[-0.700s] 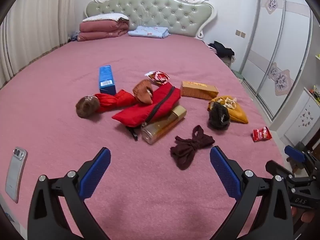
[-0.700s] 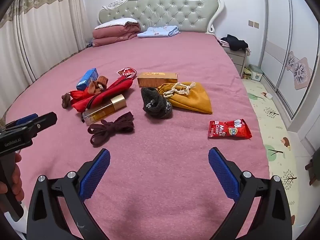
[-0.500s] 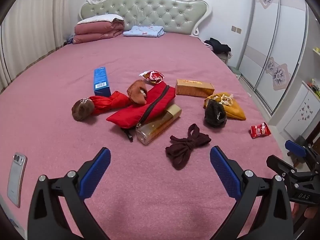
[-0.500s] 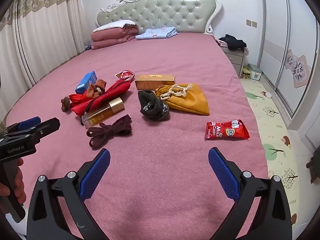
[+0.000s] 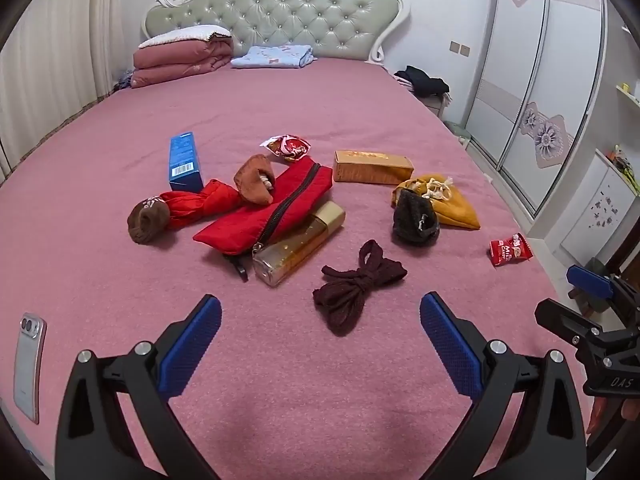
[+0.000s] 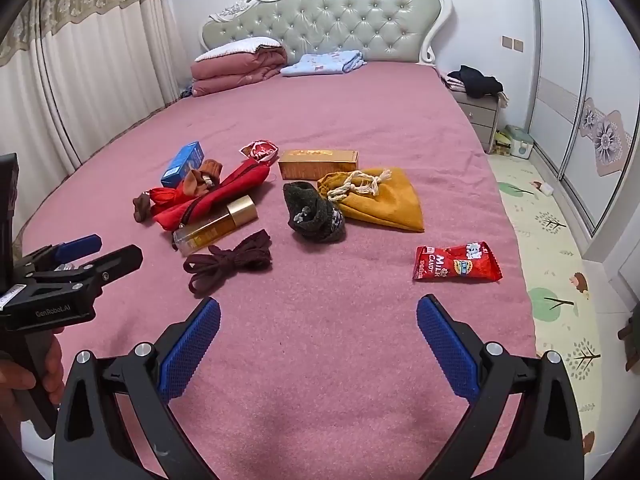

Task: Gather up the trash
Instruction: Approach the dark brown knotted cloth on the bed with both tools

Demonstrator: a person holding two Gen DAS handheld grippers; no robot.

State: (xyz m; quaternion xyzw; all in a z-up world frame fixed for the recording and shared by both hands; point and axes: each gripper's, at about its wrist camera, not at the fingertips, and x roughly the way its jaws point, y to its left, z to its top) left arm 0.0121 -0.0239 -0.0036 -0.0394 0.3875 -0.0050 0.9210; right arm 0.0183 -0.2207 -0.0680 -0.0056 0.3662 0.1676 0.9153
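We stood at a pink bed (image 5: 320, 104) strewn with clutter. Our left tongs (image 5: 320, 336) and right tongs (image 6: 318, 334) both gaped fully wide over bare cover, holding nothing. A red candy wrapper (image 6: 457, 263) lay alone near the bed's right edge, just ahead of the right tongs; a crumpled wrapper (image 5: 286, 146) sat behind the red pouch (image 5: 268, 210), beside a gold box (image 5: 372, 166).

Candy wrapper (image 6: 457, 263) lies right of pouch (image 6: 380, 200) on bed (image 6: 340, 360).
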